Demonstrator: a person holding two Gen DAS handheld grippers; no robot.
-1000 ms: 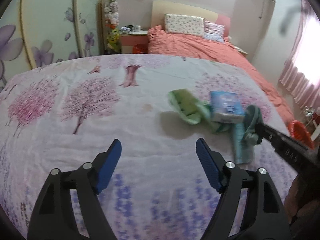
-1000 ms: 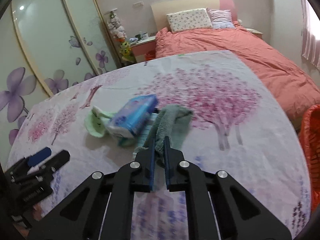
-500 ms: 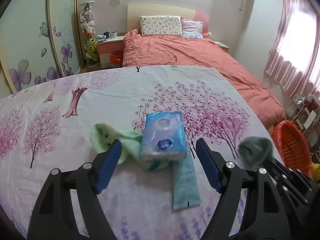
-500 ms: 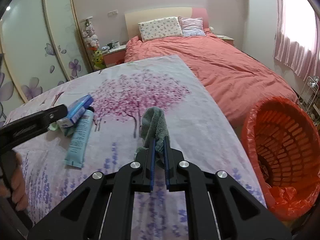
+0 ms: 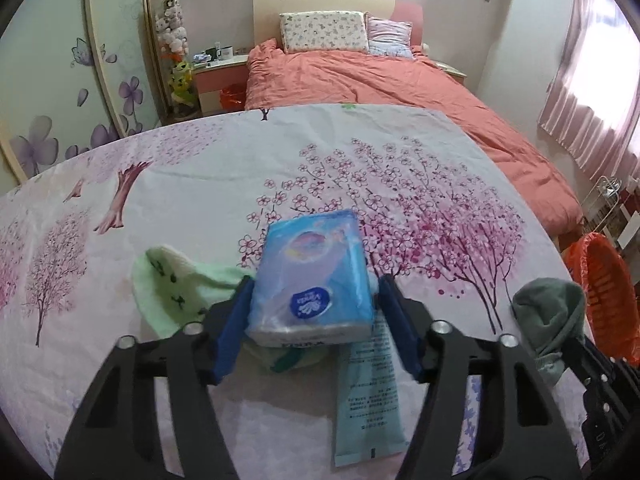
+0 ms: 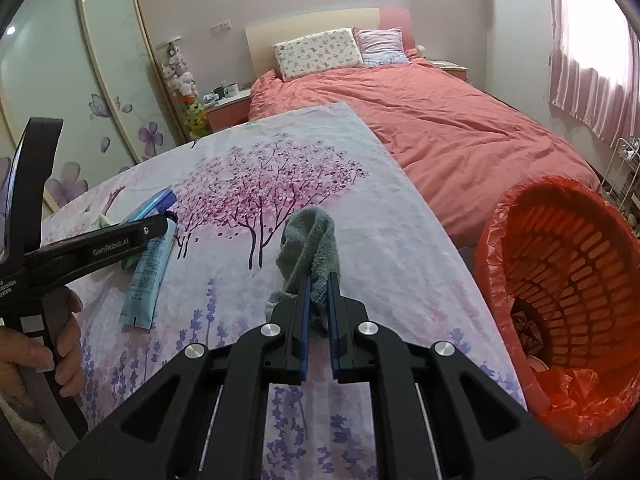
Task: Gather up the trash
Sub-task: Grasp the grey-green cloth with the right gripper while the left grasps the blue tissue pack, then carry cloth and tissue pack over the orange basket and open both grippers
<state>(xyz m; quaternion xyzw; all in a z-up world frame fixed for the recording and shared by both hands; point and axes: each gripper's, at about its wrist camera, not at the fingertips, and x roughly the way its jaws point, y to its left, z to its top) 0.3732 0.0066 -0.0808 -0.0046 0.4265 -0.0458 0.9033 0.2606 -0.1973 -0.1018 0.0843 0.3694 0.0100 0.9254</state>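
My left gripper (image 5: 314, 322) is open, its blue fingers on either side of a blue tissue pack (image 5: 312, 276) that lies on a light green cloth (image 5: 176, 288) and a pale blue tube (image 5: 366, 396). My right gripper (image 6: 319, 294) is shut on a grey-green sock (image 6: 310, 248) and holds it above the flowered sheet. The sock also shows at the right in the left wrist view (image 5: 550, 316). An orange bin (image 6: 568, 300) with a red liner stands to the right, off the sheet's edge. The tube (image 6: 148, 276) and pack (image 6: 154, 206) show at the left in the right wrist view.
The flowered sheet (image 5: 200, 184) covers a flat surface in front of a bed with a salmon quilt (image 5: 380, 88). A wardrobe with flower doors (image 6: 72, 92) is on the left. A wire rack (image 6: 626, 176) stands by the pink curtains (image 5: 592, 80).
My left gripper has moved in around the tissue pack. My right gripper has carried the sock away from the pile, to the right and nearer the orange bin.
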